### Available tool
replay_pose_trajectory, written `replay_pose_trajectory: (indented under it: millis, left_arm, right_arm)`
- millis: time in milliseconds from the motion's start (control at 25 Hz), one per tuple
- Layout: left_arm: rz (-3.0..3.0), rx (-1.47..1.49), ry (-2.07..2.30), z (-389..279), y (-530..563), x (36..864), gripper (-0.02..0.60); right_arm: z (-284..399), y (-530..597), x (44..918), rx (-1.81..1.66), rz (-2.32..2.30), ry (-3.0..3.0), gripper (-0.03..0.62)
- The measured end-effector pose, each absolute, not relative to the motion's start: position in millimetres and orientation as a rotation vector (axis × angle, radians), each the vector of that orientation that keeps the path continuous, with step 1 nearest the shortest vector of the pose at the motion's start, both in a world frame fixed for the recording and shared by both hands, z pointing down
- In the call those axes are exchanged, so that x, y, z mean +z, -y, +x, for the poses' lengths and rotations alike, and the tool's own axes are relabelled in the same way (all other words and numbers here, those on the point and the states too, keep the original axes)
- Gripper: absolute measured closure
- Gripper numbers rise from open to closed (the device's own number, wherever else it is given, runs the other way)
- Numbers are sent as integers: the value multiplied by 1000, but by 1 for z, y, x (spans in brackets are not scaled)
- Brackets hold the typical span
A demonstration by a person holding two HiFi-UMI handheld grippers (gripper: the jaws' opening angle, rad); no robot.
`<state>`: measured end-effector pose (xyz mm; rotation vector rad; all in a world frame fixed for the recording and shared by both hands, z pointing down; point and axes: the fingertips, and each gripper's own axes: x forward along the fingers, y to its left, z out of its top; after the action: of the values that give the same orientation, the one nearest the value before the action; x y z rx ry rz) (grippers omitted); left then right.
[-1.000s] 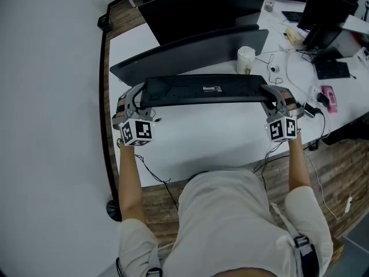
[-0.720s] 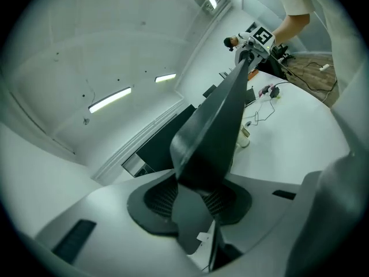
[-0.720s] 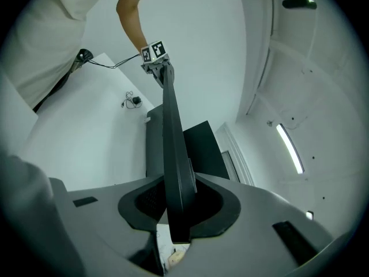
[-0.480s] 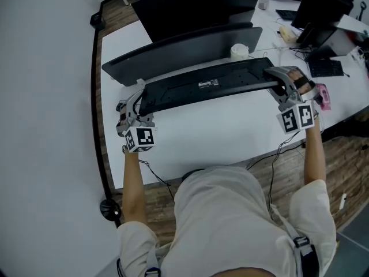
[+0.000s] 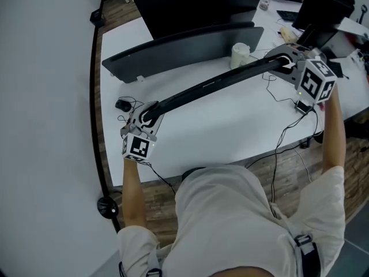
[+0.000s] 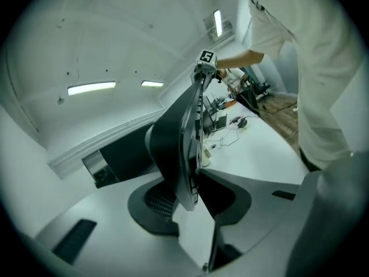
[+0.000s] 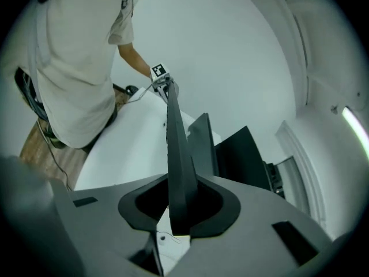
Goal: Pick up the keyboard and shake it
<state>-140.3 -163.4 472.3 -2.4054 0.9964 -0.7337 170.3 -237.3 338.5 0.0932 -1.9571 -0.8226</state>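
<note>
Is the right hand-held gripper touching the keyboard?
Touching. The right gripper view shows the right hand-held gripper with both jaws pressed against the end of the keyboard.

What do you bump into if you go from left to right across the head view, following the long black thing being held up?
left gripper, jaws shut on one end → keyboard, seen edge-on and slanting across the desk → right gripper, jaws shut on the other end

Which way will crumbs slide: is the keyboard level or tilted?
Tilted: the keyboard slopes up from the left hand-held gripper, low near the desk, to the raised right hand-held gripper.
</note>
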Motion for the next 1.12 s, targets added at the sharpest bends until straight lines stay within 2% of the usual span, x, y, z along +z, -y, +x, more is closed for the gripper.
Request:
replay_pose_trajectory:
  millis: [400,560,720,1000,1120]
  left_arm:
    - [-3038,-423,-797,-153,127,486,466]
    - [-3337,-228,-674,-158,114,504,466]
    - [-3545,245,-721,-172,115,506,475]
    - [-3613,731,-1041,-193,136,538,469]
    - [-3657,1104,-1099,-200,145,549,474]
  right_arm:
    - [150,212,355,-207,-197,2555,474]
    - [147,215,372,265,-246,2796,473]
    - [150,220,425,726,-165,2841,473]
    - [147,222,502,1260,65,2829,473]
    - [143,223,527,1464,140,2792,473]
